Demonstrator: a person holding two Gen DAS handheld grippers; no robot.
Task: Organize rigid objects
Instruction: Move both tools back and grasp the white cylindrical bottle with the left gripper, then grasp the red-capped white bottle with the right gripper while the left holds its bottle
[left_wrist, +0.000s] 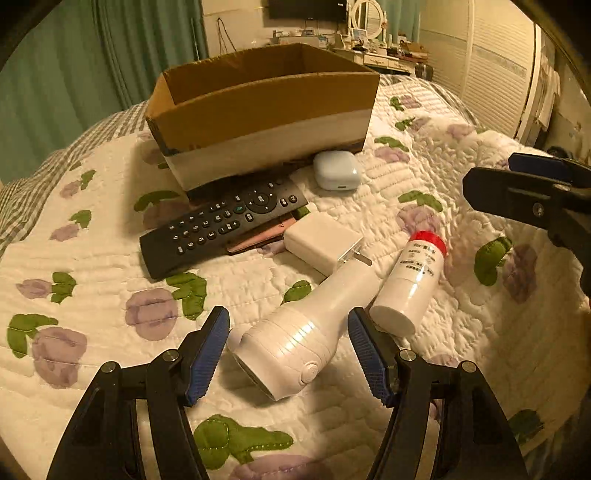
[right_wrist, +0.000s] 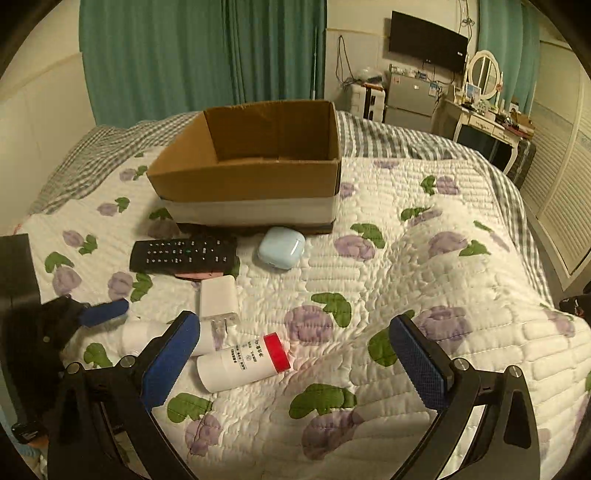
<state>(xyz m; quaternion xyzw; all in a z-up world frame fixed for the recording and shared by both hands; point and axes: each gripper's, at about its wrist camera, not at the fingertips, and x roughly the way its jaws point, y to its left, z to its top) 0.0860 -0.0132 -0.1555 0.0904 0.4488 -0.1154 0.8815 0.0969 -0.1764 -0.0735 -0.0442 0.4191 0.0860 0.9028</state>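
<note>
Left gripper (left_wrist: 288, 354) hangs jaws apart around the white handheld device (left_wrist: 295, 339) on the quilt (left_wrist: 424, 229), touching nothing; right gripper (right_wrist: 295, 365) gapes empty, the red-capped bottle (right_wrist: 243, 363) at its nine o'clock. Best squeeze the device's broad body squarely, then carry to the cardboard box (left_wrist: 266, 110) at twelve o'clock.

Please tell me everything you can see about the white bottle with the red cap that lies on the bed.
The white bottle is a small cylinder, plastic by its look, with a red cap and dark printed text on its side that is too small to read. The cap is on. It lies on its side on the floral quilt, beside a larger white handheld device, possibly touching it. In the right wrist view it sits next to one finger of the open right hand-held gripper, which does not grip it.
</note>
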